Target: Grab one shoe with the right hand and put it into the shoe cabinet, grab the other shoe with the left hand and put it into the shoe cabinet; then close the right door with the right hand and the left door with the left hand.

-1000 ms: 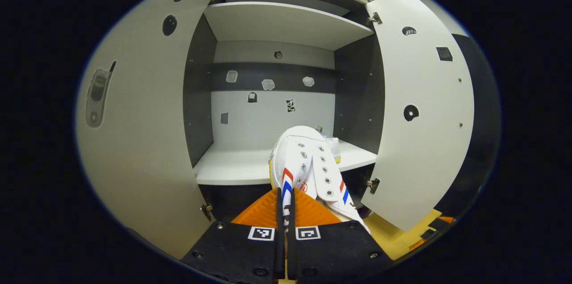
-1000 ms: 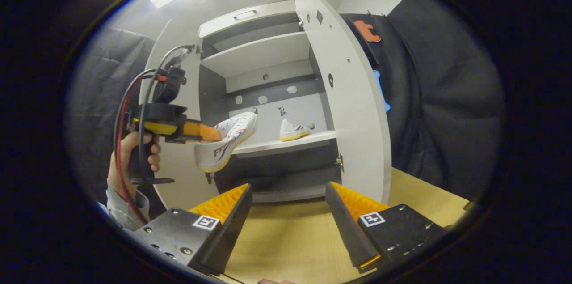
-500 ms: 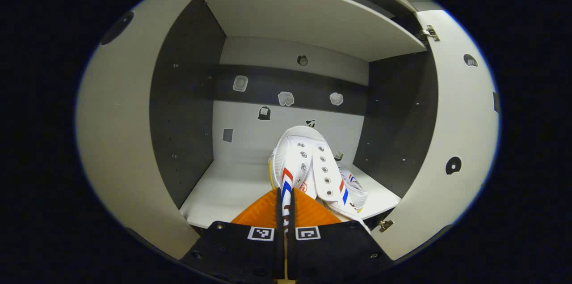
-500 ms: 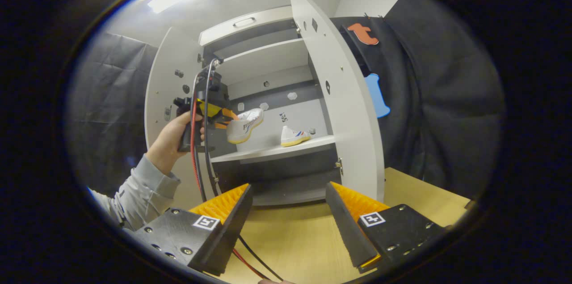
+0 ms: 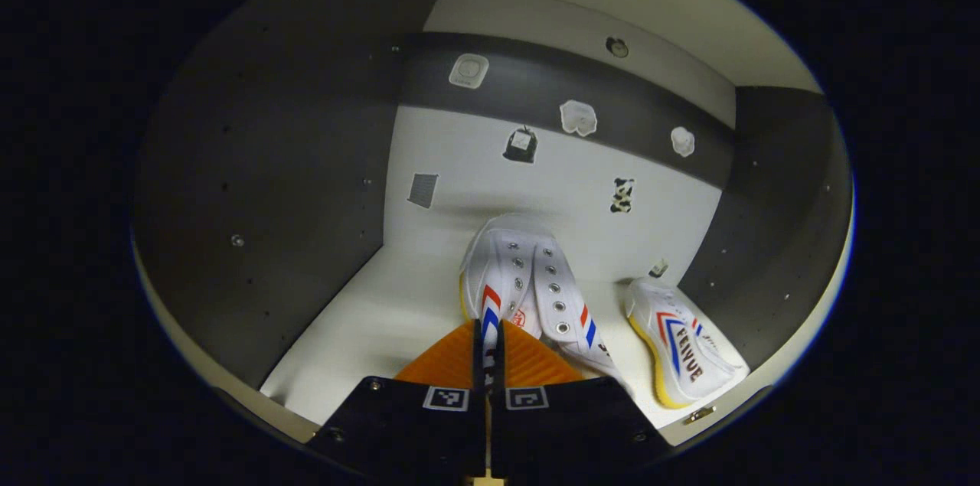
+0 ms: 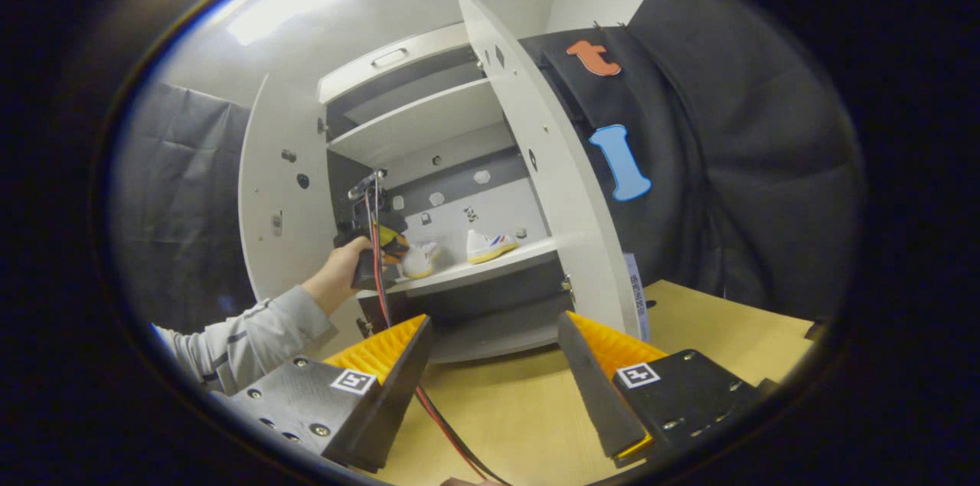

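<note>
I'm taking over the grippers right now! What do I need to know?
Left gripper: shut on the second shoe, holding it inside the shoe cabinet over the lower shelf; whether its sole is down yet, I can't tell.
Right gripper: open, holding nothing, above the wooden table in front of the cabinet.
Done: the first shoe sits on the shelf's right side.
Left: release the second shoe, then shut the right door with the right gripper and the left door with the left.

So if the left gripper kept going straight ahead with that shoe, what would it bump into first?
Probably the cabinet's back wall: the held shoe in the left gripper points toward it, its toe leading. Depth is unclear.
</note>
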Available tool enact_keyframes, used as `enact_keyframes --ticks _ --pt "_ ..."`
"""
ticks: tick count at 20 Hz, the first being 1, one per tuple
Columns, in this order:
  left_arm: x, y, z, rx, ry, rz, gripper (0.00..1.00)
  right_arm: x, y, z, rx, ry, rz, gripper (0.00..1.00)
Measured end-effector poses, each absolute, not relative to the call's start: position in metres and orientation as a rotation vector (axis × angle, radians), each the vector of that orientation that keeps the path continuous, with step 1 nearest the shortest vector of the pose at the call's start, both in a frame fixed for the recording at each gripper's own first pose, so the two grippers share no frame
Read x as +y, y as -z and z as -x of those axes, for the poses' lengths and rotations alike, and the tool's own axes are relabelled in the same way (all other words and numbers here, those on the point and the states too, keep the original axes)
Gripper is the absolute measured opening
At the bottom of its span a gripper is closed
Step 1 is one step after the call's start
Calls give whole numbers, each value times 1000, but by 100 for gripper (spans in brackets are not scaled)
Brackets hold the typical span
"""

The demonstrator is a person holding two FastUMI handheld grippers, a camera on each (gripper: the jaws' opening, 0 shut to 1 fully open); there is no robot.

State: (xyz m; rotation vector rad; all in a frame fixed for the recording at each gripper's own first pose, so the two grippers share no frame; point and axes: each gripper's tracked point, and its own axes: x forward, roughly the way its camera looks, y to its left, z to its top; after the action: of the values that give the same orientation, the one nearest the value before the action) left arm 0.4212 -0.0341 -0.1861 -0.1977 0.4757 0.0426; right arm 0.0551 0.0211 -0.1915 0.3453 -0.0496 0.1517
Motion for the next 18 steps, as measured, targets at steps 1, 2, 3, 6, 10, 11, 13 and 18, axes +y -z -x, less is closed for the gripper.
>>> enact_keyframes --ticks 1,2,3,6,10,11,13,18 --pt "-30 195 -422 508 -26 185 3 19 191 -54 -52 -147 -343 98" --pt "-34 192 -426 471 -22 287 6 18 192 -53 -53 -145 -337 98" --pt "-37 195 -433 475 -8 349 8 18 192 -53 -54 -141 -332 98" --pt "-30 200 -425 485 0 428 9 21 190 -53 -58 -140 -332 98" --pt "-26 201 -427 474 -7 402 30 23 196 -51 -40 -125 -316 98" --pt "-23 201 -425 472 -10 392 36 23 198 -50 -36 -122 -311 98" --pt "-17 199 -426 457 -28 396 63 22 201 -49 -29 -108 -308 98" --pt "-11 179 -405 410 -51 293 89 19 209 -41 -14 -83 -289 98"
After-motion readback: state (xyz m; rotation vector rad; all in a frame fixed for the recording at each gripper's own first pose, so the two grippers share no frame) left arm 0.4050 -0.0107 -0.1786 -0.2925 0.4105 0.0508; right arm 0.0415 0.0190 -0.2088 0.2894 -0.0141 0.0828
